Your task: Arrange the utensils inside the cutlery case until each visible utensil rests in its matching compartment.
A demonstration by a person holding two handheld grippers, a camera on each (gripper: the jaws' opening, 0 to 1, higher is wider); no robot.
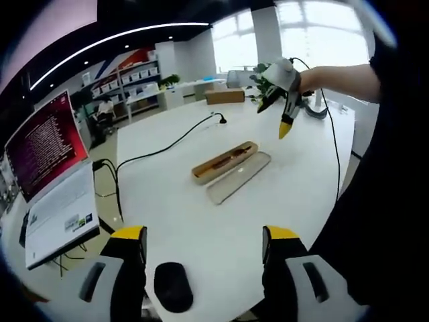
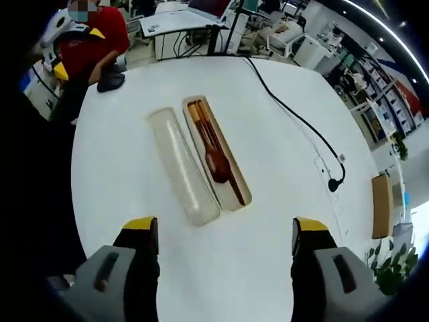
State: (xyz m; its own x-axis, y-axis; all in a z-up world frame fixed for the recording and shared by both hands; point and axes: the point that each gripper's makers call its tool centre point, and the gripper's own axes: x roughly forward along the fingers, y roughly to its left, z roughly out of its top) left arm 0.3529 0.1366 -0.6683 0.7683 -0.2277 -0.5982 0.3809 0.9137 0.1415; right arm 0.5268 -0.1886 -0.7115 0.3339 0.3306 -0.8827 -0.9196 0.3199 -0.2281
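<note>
Both grippers are hanging empty above the open cutlery case, with the utensils looking as if they are already lying inside it.

In the left gripper view, you are holding the left gripper (image 1: 204,245) with its jaws apart over the white table (image 1: 301,194); the cutlery case (image 1: 224,162) is lying mid-table, its long axis running from lower left to upper right, with the lid (image 1: 239,176) just beside it, while your right gripper (image 1: 280,114) is hovering beyond, its jaws too small to judge here. In the right gripper view, its own jaws are standing apart around nothing; the wooden spoon (image 2: 213,153) and chopsticks (image 2: 226,176) are resting lengthwise in the case, bowl toward you. Judging from this, little is remaining, perhaps only checking each compartment.
</note>
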